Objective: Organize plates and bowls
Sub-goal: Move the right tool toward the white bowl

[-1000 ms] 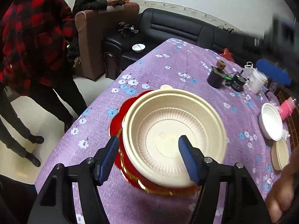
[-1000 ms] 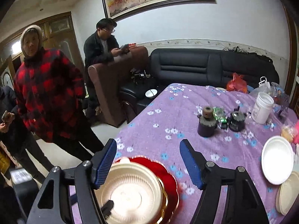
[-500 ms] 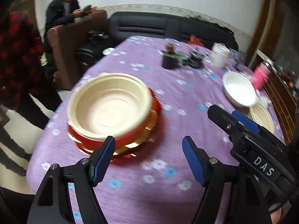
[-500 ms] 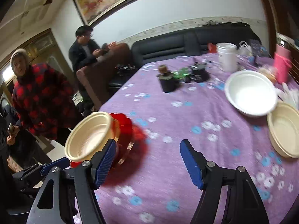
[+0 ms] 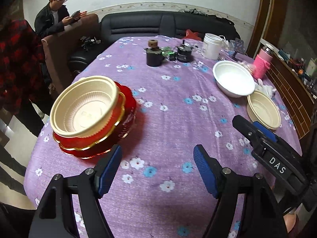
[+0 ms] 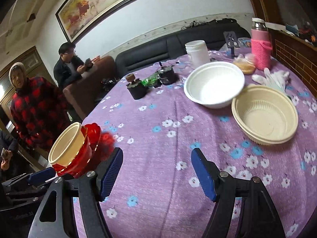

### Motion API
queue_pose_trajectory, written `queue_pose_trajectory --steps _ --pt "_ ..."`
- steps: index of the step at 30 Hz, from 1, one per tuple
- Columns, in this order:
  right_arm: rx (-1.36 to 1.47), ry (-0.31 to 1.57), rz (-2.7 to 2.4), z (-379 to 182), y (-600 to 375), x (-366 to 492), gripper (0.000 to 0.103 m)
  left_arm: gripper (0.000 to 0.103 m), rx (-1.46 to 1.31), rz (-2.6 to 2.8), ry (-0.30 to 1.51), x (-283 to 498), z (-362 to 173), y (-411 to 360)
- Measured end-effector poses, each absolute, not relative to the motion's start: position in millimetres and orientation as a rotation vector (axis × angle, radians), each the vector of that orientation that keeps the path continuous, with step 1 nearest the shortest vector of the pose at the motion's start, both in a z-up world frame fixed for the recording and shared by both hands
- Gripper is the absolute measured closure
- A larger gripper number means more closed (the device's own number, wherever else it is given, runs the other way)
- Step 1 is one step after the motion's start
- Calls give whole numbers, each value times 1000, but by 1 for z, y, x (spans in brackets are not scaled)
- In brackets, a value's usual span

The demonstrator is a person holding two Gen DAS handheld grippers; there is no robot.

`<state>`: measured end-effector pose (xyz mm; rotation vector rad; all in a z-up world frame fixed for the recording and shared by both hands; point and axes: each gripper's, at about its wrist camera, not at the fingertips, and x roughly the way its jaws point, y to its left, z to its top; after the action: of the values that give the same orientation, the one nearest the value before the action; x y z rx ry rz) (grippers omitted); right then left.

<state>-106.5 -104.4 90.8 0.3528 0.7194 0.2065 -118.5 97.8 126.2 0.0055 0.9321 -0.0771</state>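
A ribbed cream bowl (image 5: 85, 109) rests tilted on a stack of red gold-rimmed plates (image 5: 126, 117) near the table's left edge. My left gripper (image 5: 157, 158) hangs open over bare cloth, just right of that stack, with nothing between its fingers. A white bowl (image 6: 214, 83) and a second cream bowl (image 6: 265, 115) sit side by side at the right. My right gripper (image 6: 156, 158) is open and empty, short of those two bowls. In the right wrist view the stacked cream bowl (image 6: 65, 144) and the left gripper (image 6: 39, 175) show at the lower left.
A purple flowered cloth (image 5: 178, 109) covers the table. At its far end stand a dark cup with a cork (image 5: 153, 56), a black pot (image 5: 184, 52), a white tub (image 5: 212, 46) and a pink bottle (image 5: 262, 64). White gloves (image 6: 273, 78) lie by the bowls. Two people stand left of the table.
My left gripper has drawn back from the cream bowl it straddled and shifted right, jaws a little wider. My right gripper has swung right and lower, bringing the white and cream bowls close.
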Motion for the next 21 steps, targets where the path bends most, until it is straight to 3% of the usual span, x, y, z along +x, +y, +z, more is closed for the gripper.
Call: queue_pose_trajectory --steps 21 --pt "417 741 -15 66 -191 -132 28 28 39 -217 1031 -104 82 36"
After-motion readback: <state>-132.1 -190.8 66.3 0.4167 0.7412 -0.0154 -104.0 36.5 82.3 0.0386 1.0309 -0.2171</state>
